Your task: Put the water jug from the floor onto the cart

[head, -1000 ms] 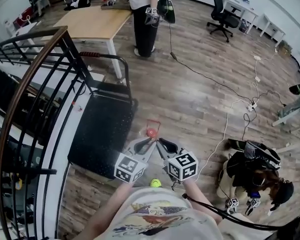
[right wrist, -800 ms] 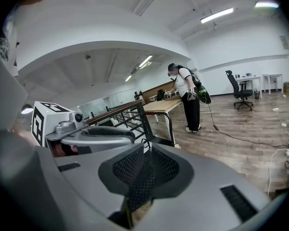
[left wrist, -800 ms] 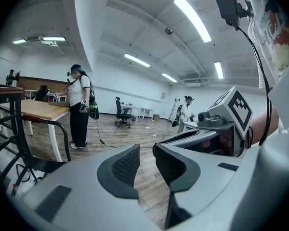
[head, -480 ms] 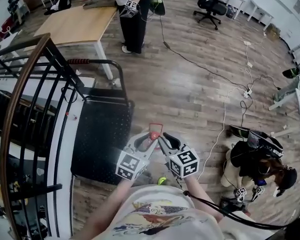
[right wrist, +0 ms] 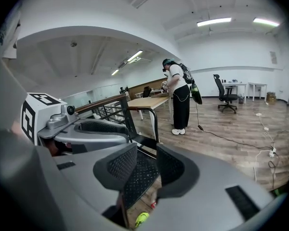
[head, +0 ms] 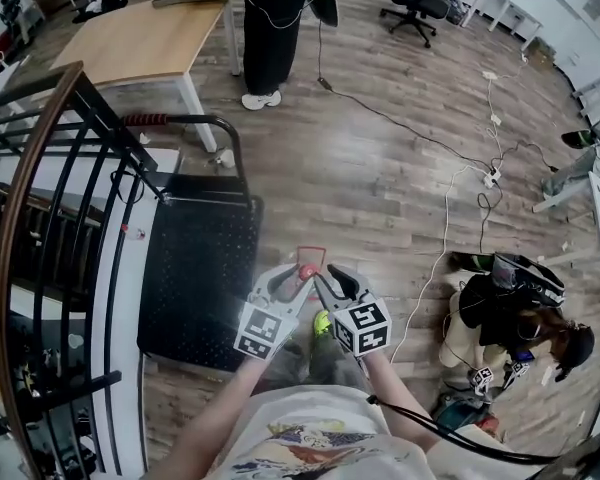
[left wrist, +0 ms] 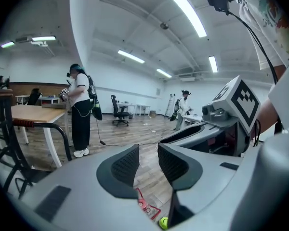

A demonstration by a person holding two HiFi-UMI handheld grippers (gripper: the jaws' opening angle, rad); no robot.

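Observation:
The water jug shows only as a red cap (head: 307, 270) and a red handle frame on the wooden floor, just right of the black platform cart (head: 200, 268). My left gripper (head: 299, 277) and right gripper (head: 324, 282) hover side by side over the cap, tips nearly meeting. Both have just been opening, and both stand open with nothing between the pads. In the left gripper view the gripper (left wrist: 148, 163) looks over the red cap (left wrist: 144, 205) below it. In the right gripper view the gripper (right wrist: 147, 165) frames the cart deck (right wrist: 140, 179). The jug's clear body is hidden.
A yellow-green object (head: 322, 320) lies on the floor under my hands. A stair railing (head: 40, 218) runs along the left, beside the cart's push handle (head: 195, 123). A wooden table (head: 140, 38) and a standing person (head: 270, 28) are beyond. Cables (head: 450, 218) and a crouching person (head: 510, 318) are at right.
Both grippers' jaws have spread apart. The two grippers have come lower and closer over the red cap, and the head view has tilted further down.

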